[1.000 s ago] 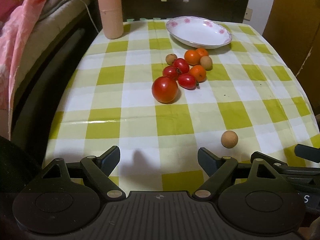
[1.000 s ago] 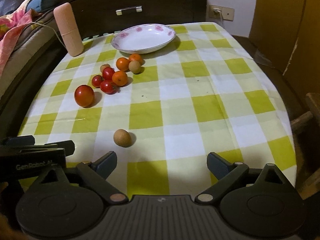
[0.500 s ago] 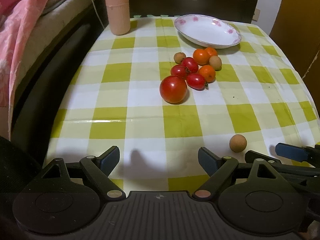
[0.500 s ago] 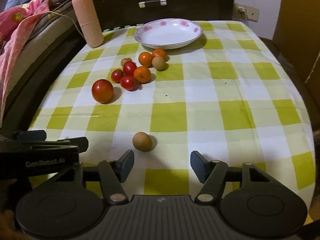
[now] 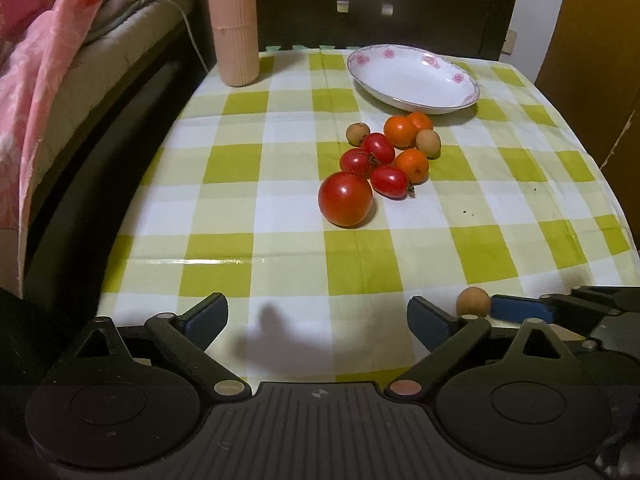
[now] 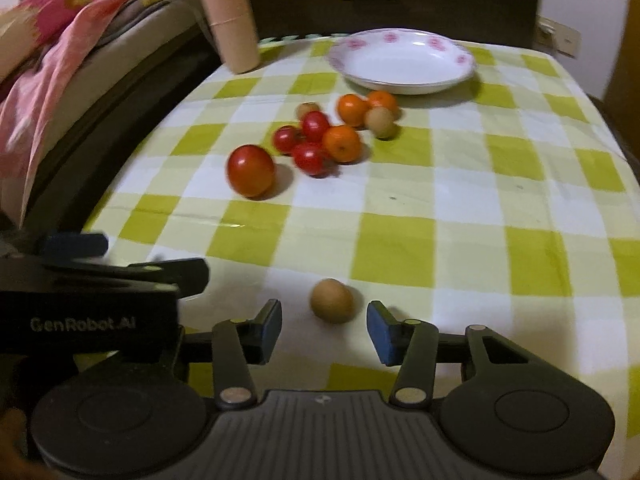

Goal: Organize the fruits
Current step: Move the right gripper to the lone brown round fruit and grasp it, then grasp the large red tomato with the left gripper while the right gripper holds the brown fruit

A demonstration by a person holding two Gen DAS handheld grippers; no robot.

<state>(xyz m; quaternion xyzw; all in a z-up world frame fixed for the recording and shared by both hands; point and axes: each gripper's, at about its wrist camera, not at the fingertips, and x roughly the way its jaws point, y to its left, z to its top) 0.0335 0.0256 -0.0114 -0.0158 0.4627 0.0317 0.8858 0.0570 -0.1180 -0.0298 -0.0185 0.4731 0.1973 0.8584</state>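
R tool (image 6: 324, 326) part open, lone brown fruit (image 6: 332, 300) on counter (image 6: 440, 208) btwn fingers, no contact. L tool (image 5: 318, 320) wide open, empty. Other fruits clustered nr plate (image 5: 414, 80), far end.

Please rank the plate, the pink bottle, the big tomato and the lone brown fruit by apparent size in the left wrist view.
1. plate and pink bottle: too alike to rank
2. big tomato
3. lone brown fruit, smallest though nearest
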